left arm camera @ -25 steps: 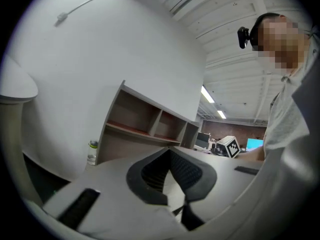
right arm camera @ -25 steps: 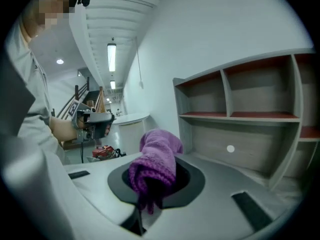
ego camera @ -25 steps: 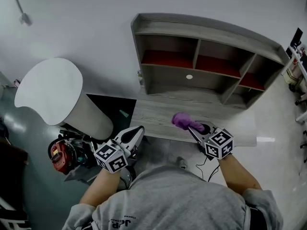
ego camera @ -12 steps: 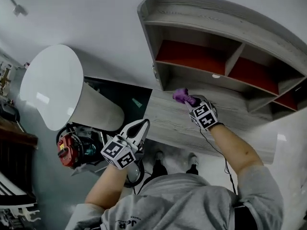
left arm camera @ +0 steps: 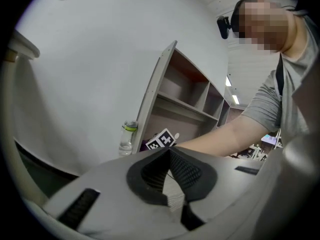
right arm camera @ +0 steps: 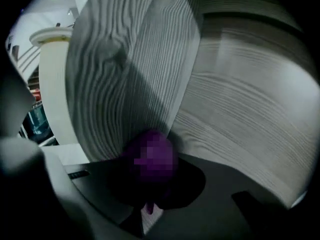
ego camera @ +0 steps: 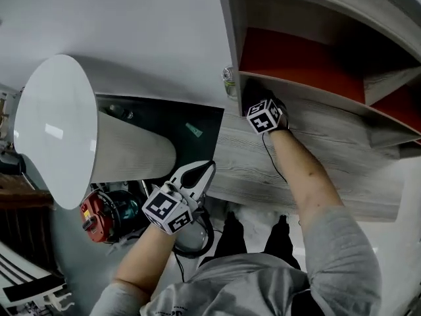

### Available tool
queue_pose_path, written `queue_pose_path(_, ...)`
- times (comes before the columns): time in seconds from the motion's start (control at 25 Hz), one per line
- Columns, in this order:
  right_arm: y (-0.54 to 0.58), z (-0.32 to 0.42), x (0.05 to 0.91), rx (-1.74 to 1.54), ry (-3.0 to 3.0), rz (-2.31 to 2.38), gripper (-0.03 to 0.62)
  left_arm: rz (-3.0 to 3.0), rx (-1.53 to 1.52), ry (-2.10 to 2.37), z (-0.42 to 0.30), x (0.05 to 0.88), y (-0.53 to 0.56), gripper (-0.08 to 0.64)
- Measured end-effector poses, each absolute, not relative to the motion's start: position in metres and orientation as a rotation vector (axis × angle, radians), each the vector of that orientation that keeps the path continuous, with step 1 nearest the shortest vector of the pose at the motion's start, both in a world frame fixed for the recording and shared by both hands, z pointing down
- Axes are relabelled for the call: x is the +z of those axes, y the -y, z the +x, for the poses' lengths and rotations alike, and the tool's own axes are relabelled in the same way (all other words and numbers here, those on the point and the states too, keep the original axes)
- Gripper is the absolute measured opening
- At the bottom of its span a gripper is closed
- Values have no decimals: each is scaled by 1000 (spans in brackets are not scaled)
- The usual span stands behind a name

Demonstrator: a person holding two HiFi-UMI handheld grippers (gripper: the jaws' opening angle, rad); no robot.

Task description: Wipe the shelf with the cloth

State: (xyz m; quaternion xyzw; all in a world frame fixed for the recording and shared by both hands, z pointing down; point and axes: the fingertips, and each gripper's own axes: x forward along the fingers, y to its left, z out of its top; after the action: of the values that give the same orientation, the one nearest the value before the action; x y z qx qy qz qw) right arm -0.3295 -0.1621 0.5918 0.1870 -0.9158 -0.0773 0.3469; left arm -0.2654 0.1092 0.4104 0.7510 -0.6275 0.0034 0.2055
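Holding the purple cloth (right arm camera: 152, 156) pinched tight in my right claw (right arm camera: 150, 184), I have it pressed into the back left corner of the shelf (ego camera: 316, 130)'s lower left compartment, where the side panel meets the floor board. From the head view only the marker cube end of that claw (ego camera: 266, 116) shows; the wad is lost in the shadow under the red-backed compartment above.

My worries from here:
- The cloth sits as a bunched wad at the jaw tips. Dragging it hard along the corner could, I think, pull it free or let bare jaw scrape the wood.
- I am working half blind in that dark corner, so I may bump the side panel; the bottle (ego camera: 228, 78) stands just beside that panel on its outer face and a hard knock might rock it.
- The cable (ego camera: 270, 157) trailing across the board could catch on its front edge.

My left claw (ego camera: 197, 173) hangs low by the board's front left corner, jaws together on nothing.

Half a second ago the right claw was at the compartment's front edge with the cloth plain to see from above; it has since gone deep inside, my head has leaned closer, and the left claw has barely shifted
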Motion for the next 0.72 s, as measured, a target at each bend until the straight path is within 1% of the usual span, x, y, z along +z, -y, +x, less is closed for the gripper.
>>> queue_pose_path(0.24,181,-335,622,-482,2235,400,67,2030,-10,1722,-257,438,-113,18)
queue_pose_path(0.36,204,-300,628,-550,2123,399,66,2045,-28,1696,-234,439,-97,18)
queue_pose_path(0.48,240,-223,631,-533,2043,445,66,2089,-22,1668,-203,436,-71,18)
queue_pose_path(0.72,328,-8,643,-569,1754,573,66,2145,31,1669,-145,447,5,18)
